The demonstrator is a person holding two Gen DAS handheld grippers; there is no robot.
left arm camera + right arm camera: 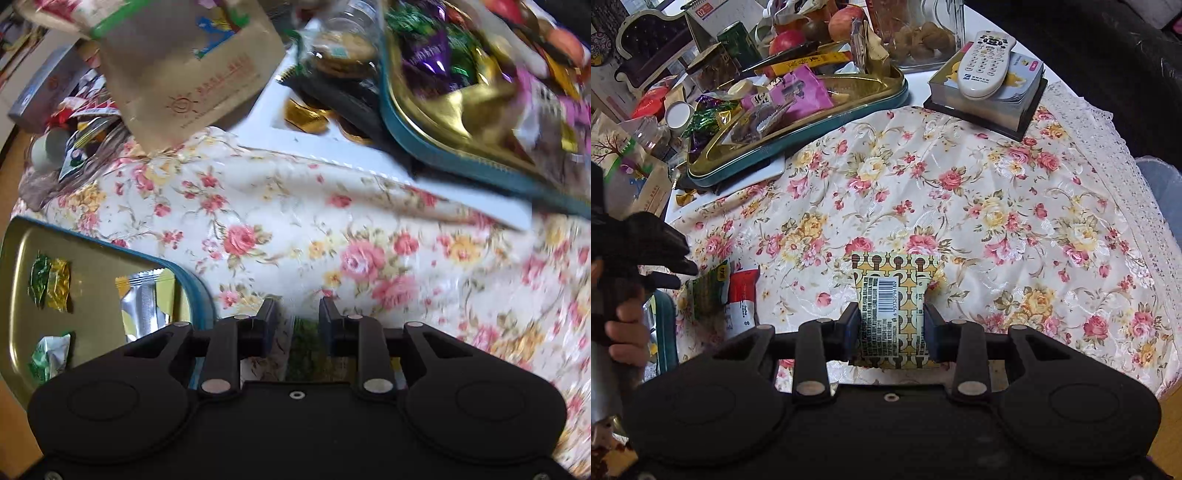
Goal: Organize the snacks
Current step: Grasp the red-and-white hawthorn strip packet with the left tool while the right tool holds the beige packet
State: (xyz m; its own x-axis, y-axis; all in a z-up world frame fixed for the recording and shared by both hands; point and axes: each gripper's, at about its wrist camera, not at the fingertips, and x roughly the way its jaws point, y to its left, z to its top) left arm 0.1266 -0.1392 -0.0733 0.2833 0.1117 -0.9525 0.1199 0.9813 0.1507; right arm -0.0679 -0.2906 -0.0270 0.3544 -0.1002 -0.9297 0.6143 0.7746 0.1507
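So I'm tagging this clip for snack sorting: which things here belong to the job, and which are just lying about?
Job:
- yellow packet in right gripper
- green packet
- red packet
- gold tray
- heaped tin

Lying about:
- remote control
- book
- apples

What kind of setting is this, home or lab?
Most likely a home living or dining room: a floral tablecloth with a lace edge, a TV remote lying on a small box, and a teal-rimmed tin heaped with snacks beside fruit.

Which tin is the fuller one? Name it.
The far tin, heaped with wrappers and packets. The near tin beside the left gripper holds only a few wrapped snacks on a mostly bare gold floor.
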